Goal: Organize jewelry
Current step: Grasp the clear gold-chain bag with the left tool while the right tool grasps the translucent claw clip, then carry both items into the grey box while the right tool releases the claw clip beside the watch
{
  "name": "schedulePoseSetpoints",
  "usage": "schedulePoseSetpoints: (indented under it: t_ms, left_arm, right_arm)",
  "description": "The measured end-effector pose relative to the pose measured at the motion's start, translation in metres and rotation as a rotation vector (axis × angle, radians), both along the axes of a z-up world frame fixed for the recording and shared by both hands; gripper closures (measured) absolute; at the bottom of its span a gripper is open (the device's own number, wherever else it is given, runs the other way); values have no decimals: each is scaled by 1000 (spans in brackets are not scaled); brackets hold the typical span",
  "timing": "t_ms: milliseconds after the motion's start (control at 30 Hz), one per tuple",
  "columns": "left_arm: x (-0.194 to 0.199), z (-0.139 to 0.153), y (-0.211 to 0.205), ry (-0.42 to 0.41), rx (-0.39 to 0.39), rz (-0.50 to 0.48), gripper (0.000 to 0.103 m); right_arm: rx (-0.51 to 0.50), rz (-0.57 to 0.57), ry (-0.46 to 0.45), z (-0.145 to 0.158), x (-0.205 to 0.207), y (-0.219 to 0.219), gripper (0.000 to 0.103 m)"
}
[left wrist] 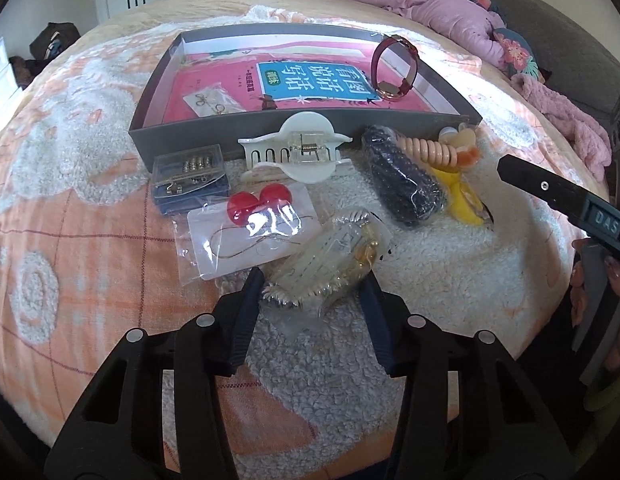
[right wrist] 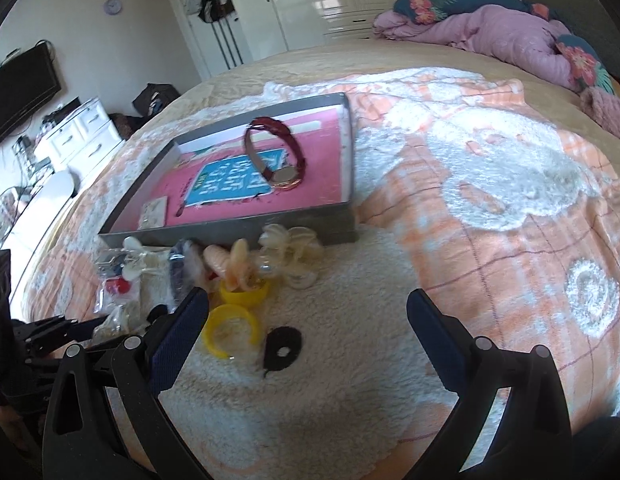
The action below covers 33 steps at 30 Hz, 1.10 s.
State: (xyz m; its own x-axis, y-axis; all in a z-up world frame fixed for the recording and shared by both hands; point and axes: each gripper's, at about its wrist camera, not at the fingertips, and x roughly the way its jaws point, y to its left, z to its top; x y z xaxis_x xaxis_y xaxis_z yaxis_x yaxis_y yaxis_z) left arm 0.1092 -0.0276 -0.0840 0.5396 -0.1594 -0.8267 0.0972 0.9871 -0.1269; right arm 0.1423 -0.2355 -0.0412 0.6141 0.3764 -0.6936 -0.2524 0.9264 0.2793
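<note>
Left wrist view: left gripper (left wrist: 313,280) fingers partly open, straddling a clear bag w/ gold jewelry (left wrist: 334,264), one finger at each side; can't tell if it's truly clamped; bag lies on the blanket (left wrist: 90,208) next to a red-heart necklace card (left wrist: 250,232); beyond, a white claw clip (left wrist: 296,148) against the grey tray (left wrist: 190,136); red-strap watch (left wrist: 394,68) inside tray.

Right wrist view: right gripper (right wrist: 308,322) spread wide, holding nothing, above blanket; yellow bangle (right wrist: 230,332) just beside its left finger (right wrist: 180,332); watch (right wrist: 280,158) in tray (right wrist: 230,232).
</note>
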Motion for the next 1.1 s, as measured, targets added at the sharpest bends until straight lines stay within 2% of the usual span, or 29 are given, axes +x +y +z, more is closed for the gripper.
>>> schedulePoseSetpoints:
  t_ms: [133, 200, 400, 600, 633, 667, 900, 1100]
  left_arm:
    - [-3, 4, 0, -13, -33, -22, 66]
    - [-5, 5, -2, -24, -29, -33, 66]
    - [-10, 14, -2, -59, -39, -46, 67]
    - [-13, 18, 2, -79, -50, -40, 67]
    - [-13, 18, 2, -79, -51, -42, 67]
    - [-13, 19, 2, -81, -54, -43, 67]
    - [-18, 26, 3, -109, -52, -47, 67]
    - [-21, 42, 14, -149, -52, -14, 67]
  right_arm:
    - [28, -50, 0, 1, 11, -13, 5]
    - [61, -59, 11, 1, 19, -16, 15]
    - [101, 19, 91, -13, 43, 9, 42]
    - [50, 52, 86, -21, 52, 28, 47]
    - [45, 56, 80, -21, 53, 28, 49]
    - [46, 69, 79, -22, 54, 29, 57]
    - [61, 100, 37, -14, 36, 22, 57]
    - [55, 79, -48, 10, 14, 4, 58]
